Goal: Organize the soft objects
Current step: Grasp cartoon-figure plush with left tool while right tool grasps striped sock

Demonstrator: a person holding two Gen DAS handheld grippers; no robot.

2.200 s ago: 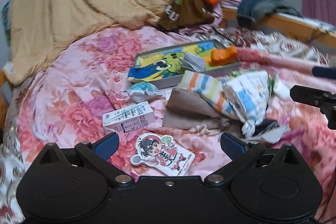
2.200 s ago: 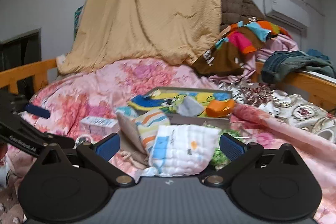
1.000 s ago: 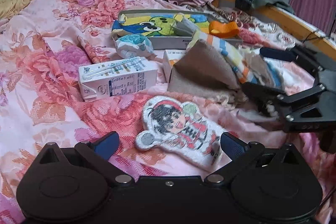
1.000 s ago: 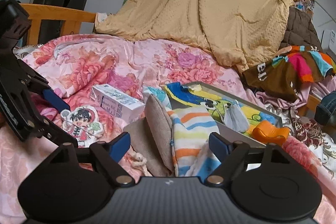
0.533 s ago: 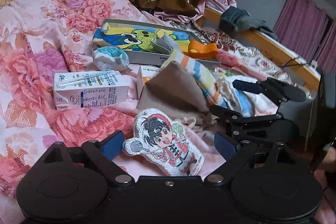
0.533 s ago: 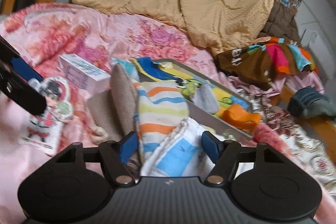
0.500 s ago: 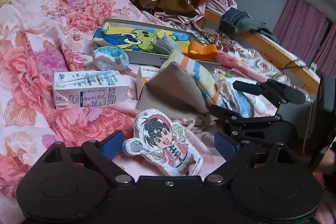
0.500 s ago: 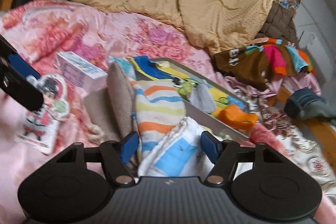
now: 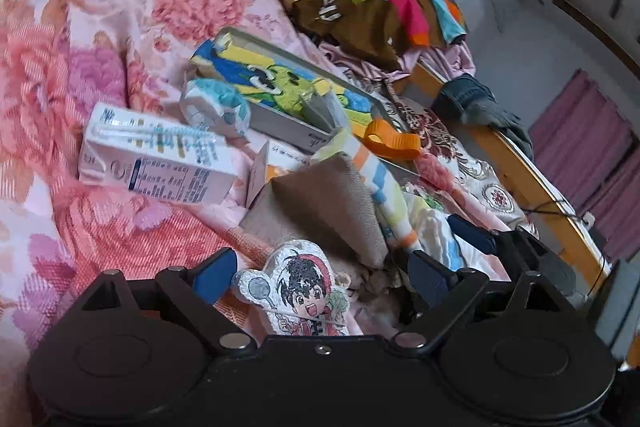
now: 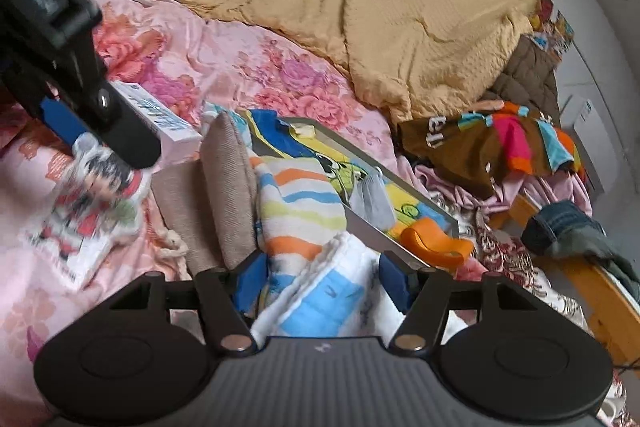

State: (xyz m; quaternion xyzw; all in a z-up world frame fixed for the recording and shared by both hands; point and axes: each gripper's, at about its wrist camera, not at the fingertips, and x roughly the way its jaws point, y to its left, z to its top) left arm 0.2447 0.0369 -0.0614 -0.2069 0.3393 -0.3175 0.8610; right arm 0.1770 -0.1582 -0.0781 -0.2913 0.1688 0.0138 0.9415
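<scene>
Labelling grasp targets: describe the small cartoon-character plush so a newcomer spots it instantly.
Start at the pink floral bedspread, near edge. The cartoon-character plush lies between the fingers of the left hand-held gripper, just in front of the brown cloth. Only it shows a printed dark-haired figure in red.

We see open bed [image 10: 256, 67] at eleven o'clock; the milk carton [image 9: 160, 163], tin tray [image 10: 360, 179] and cloth heap [image 10: 300, 211] block twelve.

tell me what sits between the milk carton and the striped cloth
A tan cushion stands between the milk carton and the striped cloth, touching the cloth. The right wrist view shows it best.
</scene>
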